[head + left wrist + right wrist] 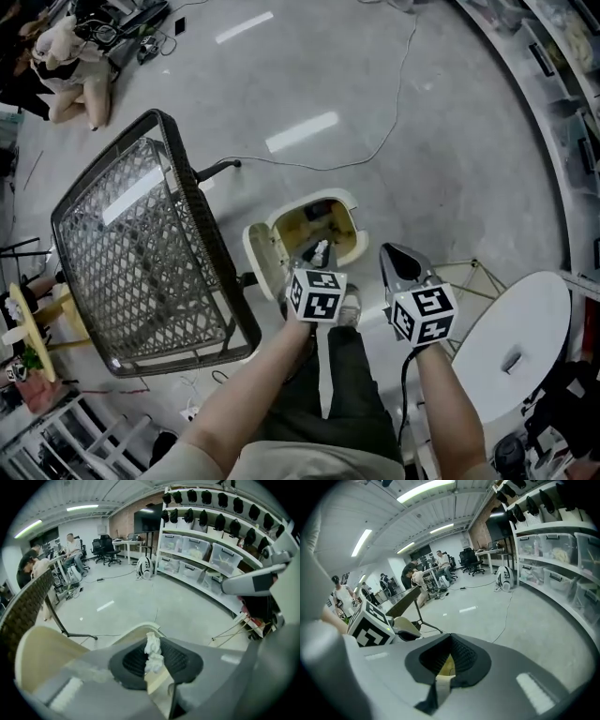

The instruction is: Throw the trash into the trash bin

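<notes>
— What are you carrying, and where?
— My left tongs (320,251) are pinching a crumpled paper wad (152,651) narrowly by its lower end, over the open trash bin (349,202).
— Tricky?
— I'm judging it light, soft and squashy. My right tongs (395,255) are hanging closed and empty.

- Trash bin (349,208): cream-yellow shell and lid, a darker yellow inside.
- Crumpled tissue (152,649): white.
- Left gripper (320,253) and right gripper (394,255): pale grey bodies, with black ribbed pads lining the jaws.
- Marker cubes (315,295): white faces, each carrying a pattern of black squares.
- Mesh chair back (141,253): black frame around a grey diamond mesh.
- Floor (450,141): light grey, with white streaks of reflected light.
- Round table (516,328): white.
- Trousers (352,394): dark, near black.
</notes>
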